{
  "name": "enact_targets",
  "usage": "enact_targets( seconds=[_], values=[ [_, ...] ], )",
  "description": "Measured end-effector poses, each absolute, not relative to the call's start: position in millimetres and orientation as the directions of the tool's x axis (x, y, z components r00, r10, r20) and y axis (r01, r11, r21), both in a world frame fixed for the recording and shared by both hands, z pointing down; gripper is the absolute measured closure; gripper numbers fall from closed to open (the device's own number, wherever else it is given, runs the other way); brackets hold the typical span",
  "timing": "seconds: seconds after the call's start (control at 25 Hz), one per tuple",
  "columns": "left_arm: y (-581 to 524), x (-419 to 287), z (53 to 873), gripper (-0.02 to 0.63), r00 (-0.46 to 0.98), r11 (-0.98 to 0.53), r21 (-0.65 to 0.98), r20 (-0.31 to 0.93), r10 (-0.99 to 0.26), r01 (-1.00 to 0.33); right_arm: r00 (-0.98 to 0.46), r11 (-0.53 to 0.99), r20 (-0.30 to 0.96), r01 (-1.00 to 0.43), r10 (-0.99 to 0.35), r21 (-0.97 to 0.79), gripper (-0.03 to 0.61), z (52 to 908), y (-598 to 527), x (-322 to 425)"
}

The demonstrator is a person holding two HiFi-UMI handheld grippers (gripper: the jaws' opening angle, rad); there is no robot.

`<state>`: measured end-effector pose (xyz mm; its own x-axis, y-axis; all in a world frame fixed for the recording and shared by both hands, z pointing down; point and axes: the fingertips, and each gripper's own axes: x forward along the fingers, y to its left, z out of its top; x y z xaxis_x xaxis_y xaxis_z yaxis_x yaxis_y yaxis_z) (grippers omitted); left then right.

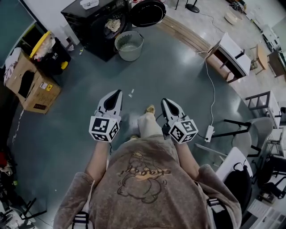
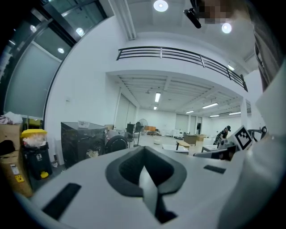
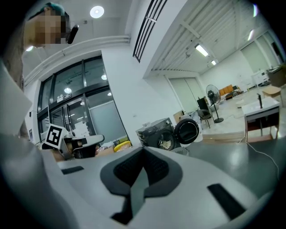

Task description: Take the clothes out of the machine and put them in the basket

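Currently both tools are idle, well short of the machine. The left gripper has its jaws pressed together with nothing between them. The right gripper is the same, closed and empty. Both are held roughly level at the person's waist, pointing toward the black, boxy front-loading washing machine, which stands well apart from them across the dark floor. A round pale-green plastic basket sits just in front of the machine, beside its round dark door, which hangs open. Pale crumpled clothes show in the machine's drum opening — whether the basket holds anything I cannot tell.

Judged step: approach. To do it well, walk up to the machine's open front, spread one gripper's jaws before entering the drum, and keep clear of the door and basket.
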<state>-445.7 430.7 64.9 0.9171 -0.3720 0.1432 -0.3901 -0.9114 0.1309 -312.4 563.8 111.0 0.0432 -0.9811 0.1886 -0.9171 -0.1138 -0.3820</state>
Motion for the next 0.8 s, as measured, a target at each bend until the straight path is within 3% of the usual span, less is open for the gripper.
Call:
enact_targets(
  seconds=[0.28, 0.8],
  values=[
    [382, -409, 73, 0.611, 0.914, -0.908, 0.132, 0.144, -0.38, -0.398, 0.046, -0.119, 0.191, -0.913, -0.981, -0.391, 0.583, 121, 514, -273],
    [246, -279, 63, 0.611, 0.897, -0.891, 0.123, 0.142, -0.419, -0.436, -0.002, -0.067, 0.173, -0.918, -0.985, -0.391, 0.583, 106, 370, -139]
  ],
)
